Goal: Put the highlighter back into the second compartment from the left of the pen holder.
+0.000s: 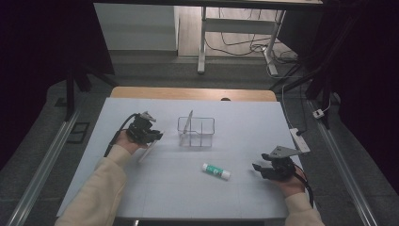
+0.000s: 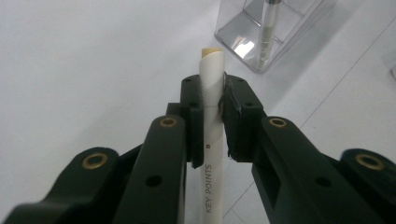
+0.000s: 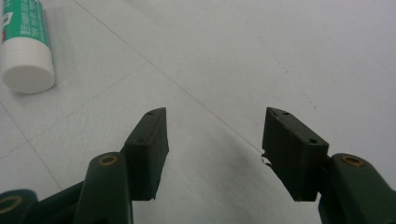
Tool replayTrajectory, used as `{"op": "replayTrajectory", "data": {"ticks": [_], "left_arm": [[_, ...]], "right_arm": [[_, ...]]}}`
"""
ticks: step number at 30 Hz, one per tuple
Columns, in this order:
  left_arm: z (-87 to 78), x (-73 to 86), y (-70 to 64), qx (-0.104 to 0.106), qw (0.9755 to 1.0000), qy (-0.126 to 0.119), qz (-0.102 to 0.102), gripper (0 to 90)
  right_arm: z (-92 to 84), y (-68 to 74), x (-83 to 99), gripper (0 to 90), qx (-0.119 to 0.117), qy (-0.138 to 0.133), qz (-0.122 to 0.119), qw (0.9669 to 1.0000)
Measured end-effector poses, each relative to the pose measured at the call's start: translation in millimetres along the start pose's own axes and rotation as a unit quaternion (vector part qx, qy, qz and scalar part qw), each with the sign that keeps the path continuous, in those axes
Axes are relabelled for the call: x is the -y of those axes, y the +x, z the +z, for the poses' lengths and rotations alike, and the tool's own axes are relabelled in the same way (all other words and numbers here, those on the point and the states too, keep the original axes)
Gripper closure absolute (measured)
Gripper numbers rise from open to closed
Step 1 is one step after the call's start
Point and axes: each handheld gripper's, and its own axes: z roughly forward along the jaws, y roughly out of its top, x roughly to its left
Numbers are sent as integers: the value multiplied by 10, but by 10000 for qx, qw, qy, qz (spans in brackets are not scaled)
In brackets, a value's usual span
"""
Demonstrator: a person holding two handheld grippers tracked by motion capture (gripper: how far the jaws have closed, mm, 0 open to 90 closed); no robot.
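A white pen (image 2: pixel 210 63) marked "KEY POINTS" is clamped between the jaws of my left gripper (image 2: pixel 212 100), its cream tip sticking out past the pads. From above, the left gripper (image 1: pixel 155 136) hovers left of a clear plastic organiser (image 1: pixel 196 132), and the pen (image 1: pixel 148 151) hangs slanting below it. A second pen (image 1: pixel 188 122) stands tilted in the organiser's left compartment (image 2: pixel 261 42). A green-and-white glue stick (image 1: pixel 216 171) lies on the table, seen too from the right gripper (image 3: pixel 25 51). My right gripper (image 1: pixel 258 168) rests right of it, jaws open and nothing between them (image 3: pixel 215 135).
The white table (image 1: pixel 141 188) ends at a wooden strip (image 1: pixel 193 93) at the back. A white power strip (image 1: pixel 299 140) lies along the right edge. Open surface stretches between the organiser and the glue stick.
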Motion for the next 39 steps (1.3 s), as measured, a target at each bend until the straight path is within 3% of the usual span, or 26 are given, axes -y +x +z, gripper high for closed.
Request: {"op": "replayTrajectory", "data": {"ticks": [10,21,39], "left_arm": [[-111,21,13,-16,9997,-246,-42,786],[-184,38,22,-26,9994,-355,-3,786],[-347,78,38,-75,9974,-709,-40,787]], "right_arm": [[1,1,0,403,8,-1,2,10000],[1,0,1,403,14,10,-3,10000],[3,-1,1,403,16,4,-3,10000]]}}
